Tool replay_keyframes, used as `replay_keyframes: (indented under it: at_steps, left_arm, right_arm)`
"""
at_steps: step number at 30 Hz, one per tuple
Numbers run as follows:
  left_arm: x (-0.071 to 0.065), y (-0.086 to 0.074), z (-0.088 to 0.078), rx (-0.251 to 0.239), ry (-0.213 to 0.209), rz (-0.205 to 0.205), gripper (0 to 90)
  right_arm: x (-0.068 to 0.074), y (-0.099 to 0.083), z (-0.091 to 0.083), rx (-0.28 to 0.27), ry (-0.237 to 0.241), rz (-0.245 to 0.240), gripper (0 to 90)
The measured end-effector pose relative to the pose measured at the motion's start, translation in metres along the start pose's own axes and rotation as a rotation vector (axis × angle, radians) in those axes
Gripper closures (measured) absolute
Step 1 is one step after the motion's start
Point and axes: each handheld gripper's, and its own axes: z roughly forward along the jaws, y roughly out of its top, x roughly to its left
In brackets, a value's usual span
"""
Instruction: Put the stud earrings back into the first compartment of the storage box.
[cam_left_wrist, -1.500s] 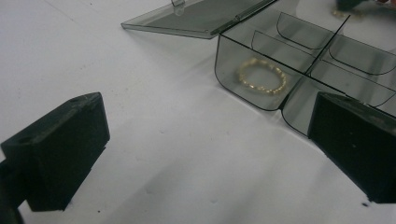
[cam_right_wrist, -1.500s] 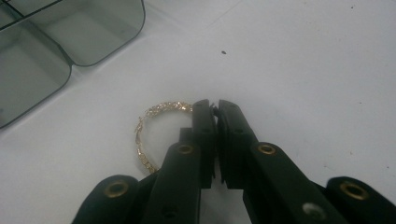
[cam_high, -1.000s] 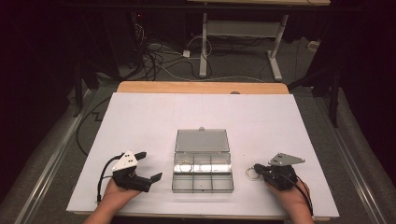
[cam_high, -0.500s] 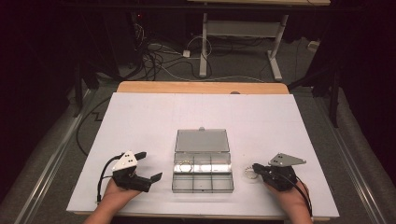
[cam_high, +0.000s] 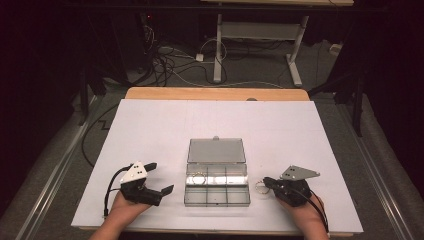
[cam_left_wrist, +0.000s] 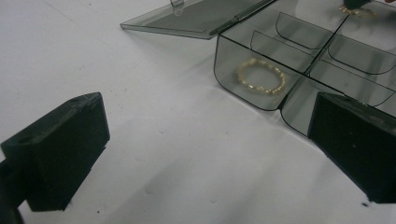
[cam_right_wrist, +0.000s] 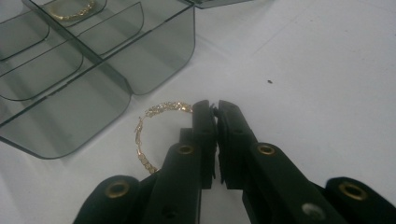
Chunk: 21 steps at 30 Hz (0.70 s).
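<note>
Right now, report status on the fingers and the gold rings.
Right gripper shut on the loose gold ring, beside the clear box. Left gripper open, idle. Second gold ring already in a compartment. Nothing in the way.

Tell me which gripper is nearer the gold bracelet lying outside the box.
Right. The right gripper is shut on the gold bracelet; the left gripper sits across the box, jaws open.

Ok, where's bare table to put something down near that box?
Free: the wide white stretch beyond the lid, and both back corners of the table. Tighter: between the box and the left gripper. Crowded: the box's right side, where the right gripper grips a bracelet.
</note>
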Motion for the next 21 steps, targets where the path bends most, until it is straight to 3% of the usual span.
replay_keyframes:
  at_steps: [21]
  left_arm:
    - [0.0,0.0,0.0,-0.001,0.0,0.003,0.0]
  right_arm:
    - [0.011,0.005,0.004,0.0,0.026,-0.022,87.8]
